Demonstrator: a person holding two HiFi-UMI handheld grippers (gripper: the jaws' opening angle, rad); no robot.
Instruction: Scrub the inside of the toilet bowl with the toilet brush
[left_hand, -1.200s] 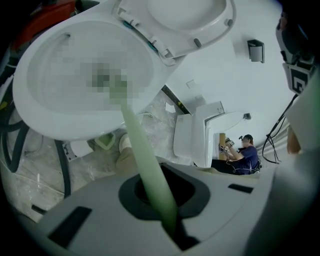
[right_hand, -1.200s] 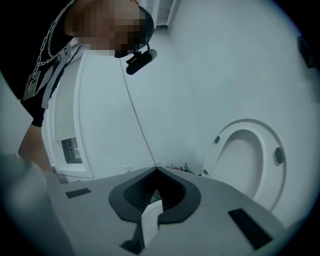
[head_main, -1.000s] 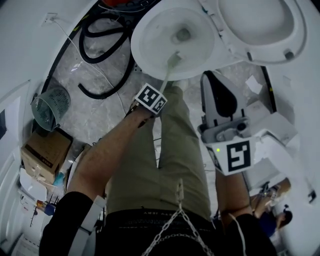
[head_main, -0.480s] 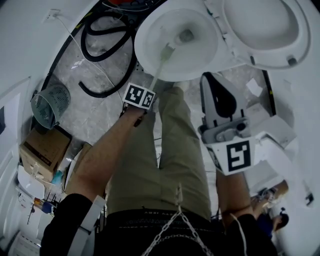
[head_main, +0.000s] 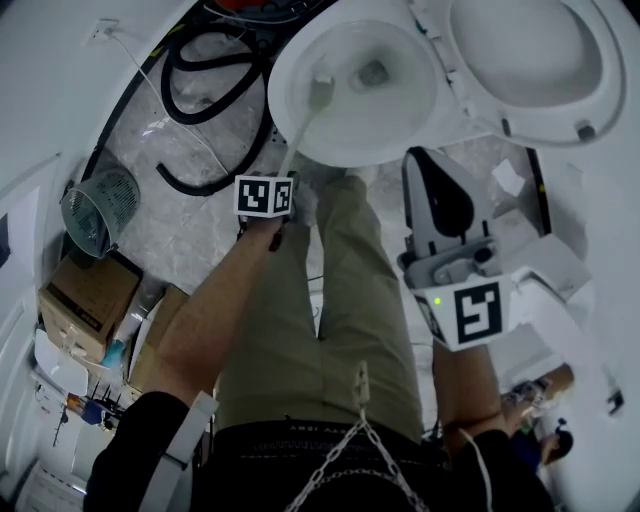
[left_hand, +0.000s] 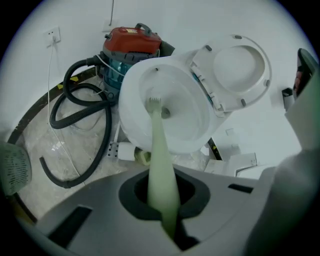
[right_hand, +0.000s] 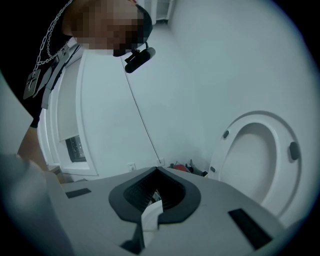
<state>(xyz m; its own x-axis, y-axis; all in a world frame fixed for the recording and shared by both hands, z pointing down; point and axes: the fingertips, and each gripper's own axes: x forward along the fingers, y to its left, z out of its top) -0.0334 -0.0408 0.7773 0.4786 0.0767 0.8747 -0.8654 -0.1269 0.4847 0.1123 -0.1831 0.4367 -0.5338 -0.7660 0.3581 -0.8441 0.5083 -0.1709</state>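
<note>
The white toilet bowl (head_main: 290, 115) stands open at the top of the head view, its seat and lid (head_main: 530, 60) flipped up to the right. My left gripper (head_main: 284, 178) is shut on the pale green toilet brush (head_main: 300, 135). The brush head (head_main: 320, 92) lies against the bowl's left inner wall, left of the drain. In the left gripper view the brush (left_hand: 159, 150) runs from the jaws of the left gripper (left_hand: 167, 200) into the bowl (left_hand: 131, 117). My right gripper (head_main: 432, 165) hangs right of the bowl, and the right gripper (right_hand: 151, 210) pinches a small white strip (right_hand: 149, 216).
A red vacuum cleaner (left_hand: 131, 42) with a black hose (head_main: 205, 100) stands left of the toilet. A mesh bin (head_main: 100, 215) and a cardboard box (head_main: 85, 305) sit at the left. The person's leg (head_main: 340, 300) stands just before the bowl. The raised seat (right_hand: 260, 155) faces the right gripper.
The left gripper swung left, and the brush head slid from near the drain across to the bowl's left wall. The right gripper stayed in place.
</note>
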